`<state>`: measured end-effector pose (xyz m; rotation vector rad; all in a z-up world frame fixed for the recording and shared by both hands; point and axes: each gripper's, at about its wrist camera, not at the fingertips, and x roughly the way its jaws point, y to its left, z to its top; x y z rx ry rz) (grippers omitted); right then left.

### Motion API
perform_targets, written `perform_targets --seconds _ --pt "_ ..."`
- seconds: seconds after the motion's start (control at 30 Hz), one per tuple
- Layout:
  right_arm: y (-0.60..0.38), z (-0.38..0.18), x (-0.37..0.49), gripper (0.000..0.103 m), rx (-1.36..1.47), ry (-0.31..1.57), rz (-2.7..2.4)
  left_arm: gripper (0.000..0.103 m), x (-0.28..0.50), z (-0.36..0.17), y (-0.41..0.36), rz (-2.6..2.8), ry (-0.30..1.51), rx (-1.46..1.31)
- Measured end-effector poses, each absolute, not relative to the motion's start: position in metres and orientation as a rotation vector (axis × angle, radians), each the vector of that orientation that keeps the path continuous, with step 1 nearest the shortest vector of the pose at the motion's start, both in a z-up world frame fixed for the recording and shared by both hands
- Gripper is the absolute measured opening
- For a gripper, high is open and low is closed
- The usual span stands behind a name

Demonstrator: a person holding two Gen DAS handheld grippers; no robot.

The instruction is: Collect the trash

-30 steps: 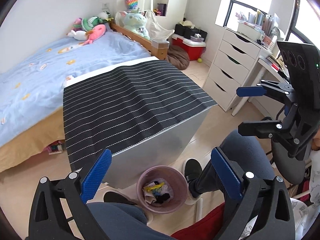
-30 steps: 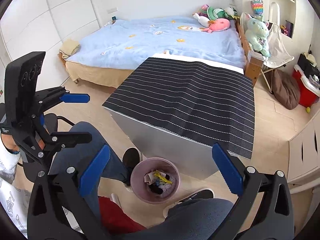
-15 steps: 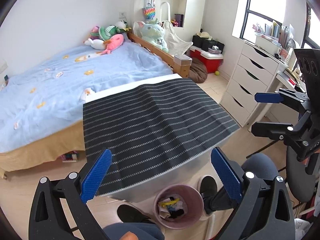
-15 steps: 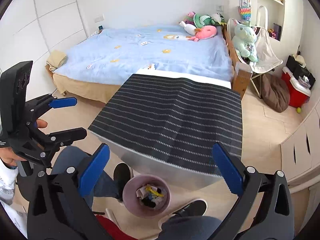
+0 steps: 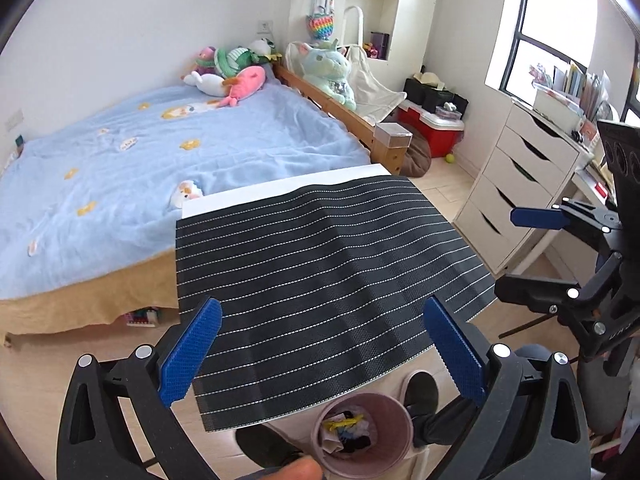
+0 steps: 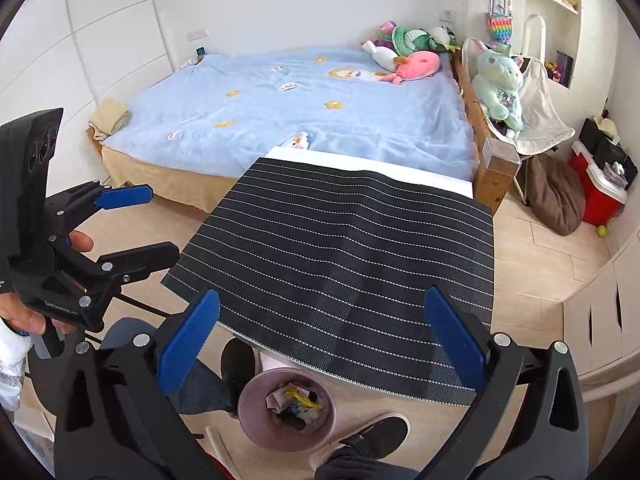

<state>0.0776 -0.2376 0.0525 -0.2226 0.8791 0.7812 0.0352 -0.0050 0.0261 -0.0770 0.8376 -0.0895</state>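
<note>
A pink trash bin (image 5: 394, 412) with crumpled wrappers inside stands on the floor in front of a table covered by a black striped mat (image 5: 320, 276). It also shows in the right wrist view (image 6: 256, 420). My left gripper (image 5: 320, 356) is open and empty above the mat's near edge. My right gripper (image 6: 320, 344) is open and empty, also above the mat's near edge. Each gripper shows in the other's view, the right one (image 5: 540, 248) and the left one (image 6: 128, 224), both with jaws apart. The mat (image 6: 352, 264) carries nothing.
A bed with a blue cover (image 5: 160, 168) and plush toys lies behind the table. A white drawer unit (image 5: 516, 184) stands at the right. A red box (image 5: 432, 132) and a brown beanbag (image 6: 556, 196) sit on the floor. The person's shoes (image 6: 240, 364) flank the bin.
Both grippers have risen and tilted up, so the bin slid toward the bottom of both views and more of the bed and room shows. Both stay open and empty.
</note>
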Motion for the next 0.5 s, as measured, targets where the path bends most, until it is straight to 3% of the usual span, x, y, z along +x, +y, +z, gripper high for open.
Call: perform_targets --seconds 0.5 --pt "-0.233 0.041 0.088 0.100 -0.231 0.900 0.766 0.097 0.041 0.024 -0.003 -0.056 0.834 -0.068"
